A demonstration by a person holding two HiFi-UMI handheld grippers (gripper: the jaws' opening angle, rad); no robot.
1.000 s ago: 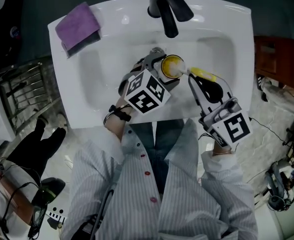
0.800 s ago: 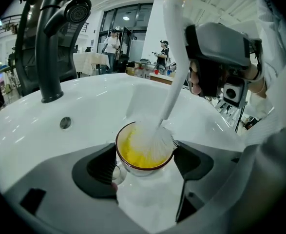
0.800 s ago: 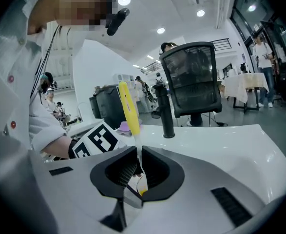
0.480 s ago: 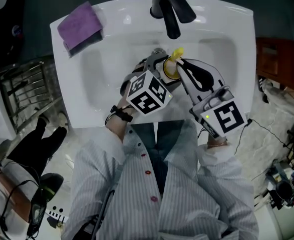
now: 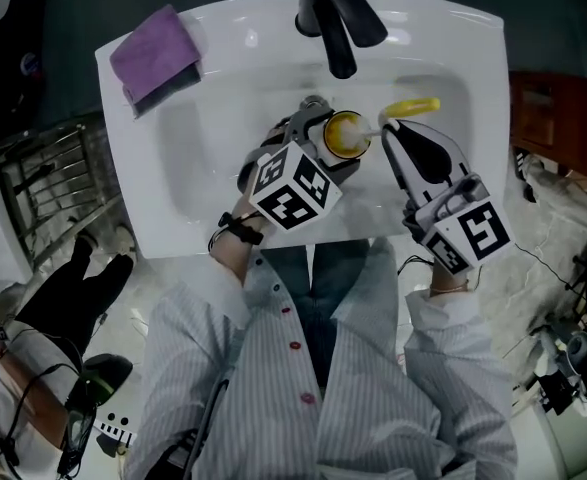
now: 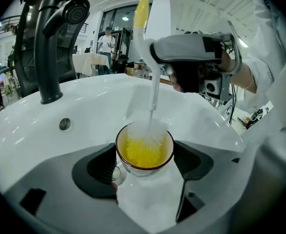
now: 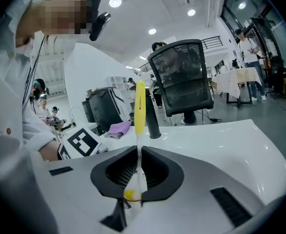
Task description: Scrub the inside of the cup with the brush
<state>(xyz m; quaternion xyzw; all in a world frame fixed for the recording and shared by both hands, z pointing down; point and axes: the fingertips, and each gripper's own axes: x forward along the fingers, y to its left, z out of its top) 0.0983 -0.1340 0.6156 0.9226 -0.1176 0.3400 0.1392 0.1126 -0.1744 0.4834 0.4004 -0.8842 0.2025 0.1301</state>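
Firmly, the left gripper point(image 6: 145, 169) clamped the cup point(image 6: 143, 150); the right gripper point(image 7: 135, 179), at its three o'clock, pinched the brush point(image 6: 152, 87), bristles inside.

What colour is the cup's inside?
Bright yellow, under a dark rim; the small white cup shows it best in the left gripper view.

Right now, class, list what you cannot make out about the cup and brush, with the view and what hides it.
Floor of the cup: left gripper view, covered by the bristles of the brush.
Outer wall of the cup: head view, under the left gripper.
Head of the brush: right gripper view, hidden behind the right gripper.
Top of the faucet: head view, cut by the upper edge.
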